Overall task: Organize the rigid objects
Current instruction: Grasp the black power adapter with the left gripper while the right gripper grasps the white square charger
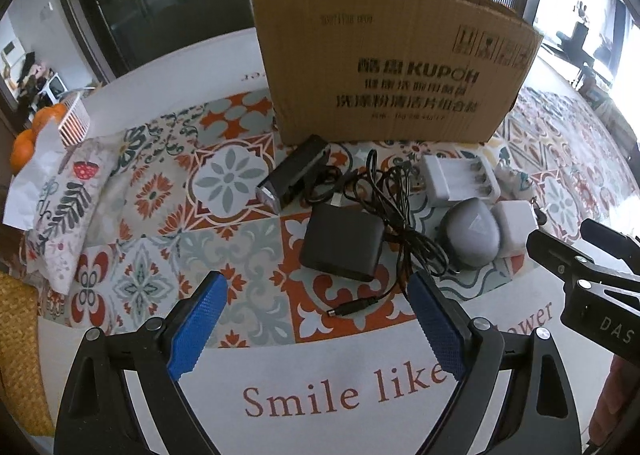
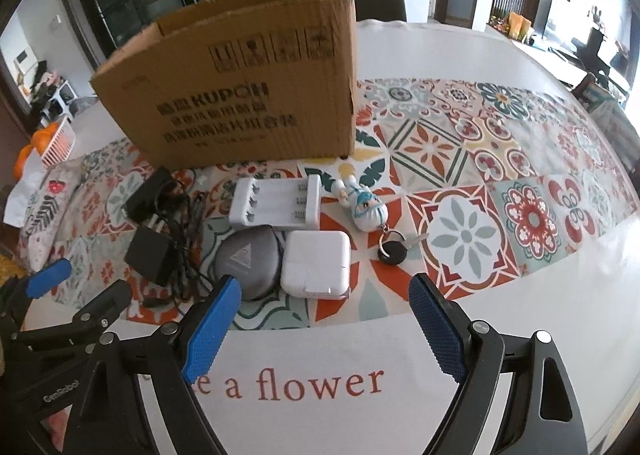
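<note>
One cardboard box (image 1: 384,67) far on the surface (image 2: 460,55), inside hidden. Near it: two black adapters (image 1: 340,245), one battery charger (image 2: 276,203), one white plug (image 2: 316,263), one figurine (image 2: 366,207). Left hand-held gripper (image 1: 316,319) and right hand-held gripper (image 2: 324,319) wide, empty.

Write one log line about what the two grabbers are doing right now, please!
left gripper: open, empty, above black adapter | right gripper: open, empty, near white charger | cardboard box: upright behind items
</note>
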